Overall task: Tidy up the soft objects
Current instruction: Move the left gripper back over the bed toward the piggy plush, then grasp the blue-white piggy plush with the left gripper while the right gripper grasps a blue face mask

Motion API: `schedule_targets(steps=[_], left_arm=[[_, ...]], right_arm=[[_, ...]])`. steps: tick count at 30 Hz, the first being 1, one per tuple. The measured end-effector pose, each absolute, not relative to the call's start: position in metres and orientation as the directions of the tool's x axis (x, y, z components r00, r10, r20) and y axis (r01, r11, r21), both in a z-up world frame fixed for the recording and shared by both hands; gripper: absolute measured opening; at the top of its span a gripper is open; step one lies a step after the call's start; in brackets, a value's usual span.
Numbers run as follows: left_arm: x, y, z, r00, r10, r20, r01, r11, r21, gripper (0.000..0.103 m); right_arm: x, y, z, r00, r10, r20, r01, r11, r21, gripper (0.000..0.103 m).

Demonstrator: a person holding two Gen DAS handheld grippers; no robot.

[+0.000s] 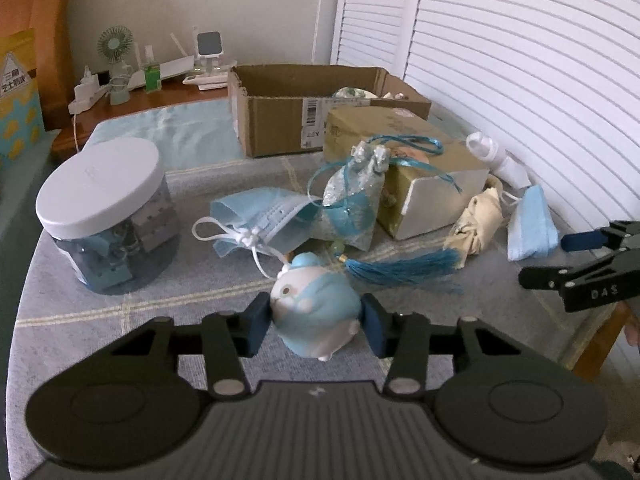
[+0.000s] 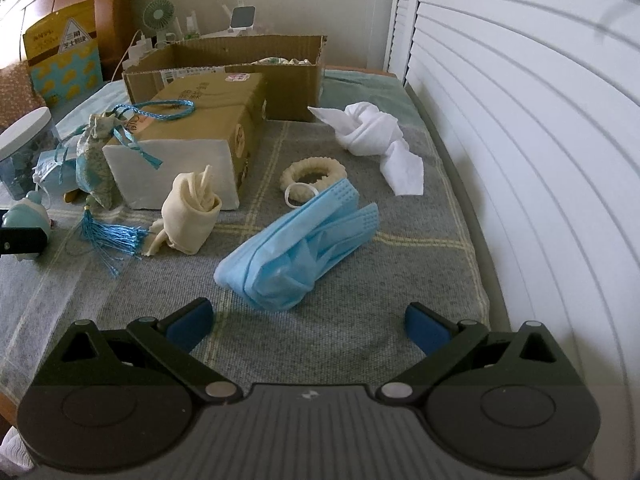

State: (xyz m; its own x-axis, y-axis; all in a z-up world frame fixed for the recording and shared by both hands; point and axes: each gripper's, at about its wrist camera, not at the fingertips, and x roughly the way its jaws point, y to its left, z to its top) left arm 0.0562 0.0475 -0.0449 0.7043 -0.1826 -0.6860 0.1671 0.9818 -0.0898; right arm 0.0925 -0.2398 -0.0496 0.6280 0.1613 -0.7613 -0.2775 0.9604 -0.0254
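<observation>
In the left wrist view the left gripper (image 1: 316,322) has its two blue pads pressed against the sides of a small blue-and-white plush toy (image 1: 316,304), which sits between them just above the grey checked cloth (image 1: 100,320). Taking the gold box (image 1: 420,168) as the landmark: a silvery blue sachet (image 1: 352,200) leans against its left end, with a blue cord looped over the box top and a blue tassel (image 1: 404,268) trailing on the cloth in front of it. A blue face mask (image 1: 260,220) lies left of the sachet, and a white-lidded jar (image 1: 108,212) stands further left again. A cream cloth roll (image 1: 476,224) rests at the box's right front corner, with a second folded blue mask (image 1: 532,224) beyond it. An open cardboard carton (image 1: 304,108) stands directly behind the box. The right gripper (image 1: 576,260) enters from the right edge, its fingers apart. In the right wrist view the right gripper (image 2: 308,324) is spread wide and holds nothing; the crumpled blue mask (image 2: 296,248) lies on the cloth just ahead of its pads. The gold box (image 2: 200,136) sits to the upper left, the cream roll (image 2: 192,216) against its near corner, a cream scrunchie (image 2: 312,172) to its right, and a white twisted cloth (image 2: 372,136) further right. The plush toy (image 2: 28,216) shows at the far left edge.
</observation>
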Motion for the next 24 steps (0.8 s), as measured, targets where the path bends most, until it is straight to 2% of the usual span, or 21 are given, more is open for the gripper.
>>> schedule_targets(steps=[17, 24], left_arm=[[0.039, 0.047, -0.043, 0.673, -0.216, -0.707, 0.242, 0.968, -0.066, 0.047], [0.040, 0.048, -0.044, 0.674, -0.226, -0.703, 0.242, 0.967, -0.079, 0.047]], right_arm=[[0.097, -0.231, -0.042, 0.630, 0.134, -0.765, -0.287, 0.955, -0.069, 0.103], [0.104, -0.220, -0.031, 0.623, 0.207, -0.754, -0.358, 0.933, -0.040, 0.103]])
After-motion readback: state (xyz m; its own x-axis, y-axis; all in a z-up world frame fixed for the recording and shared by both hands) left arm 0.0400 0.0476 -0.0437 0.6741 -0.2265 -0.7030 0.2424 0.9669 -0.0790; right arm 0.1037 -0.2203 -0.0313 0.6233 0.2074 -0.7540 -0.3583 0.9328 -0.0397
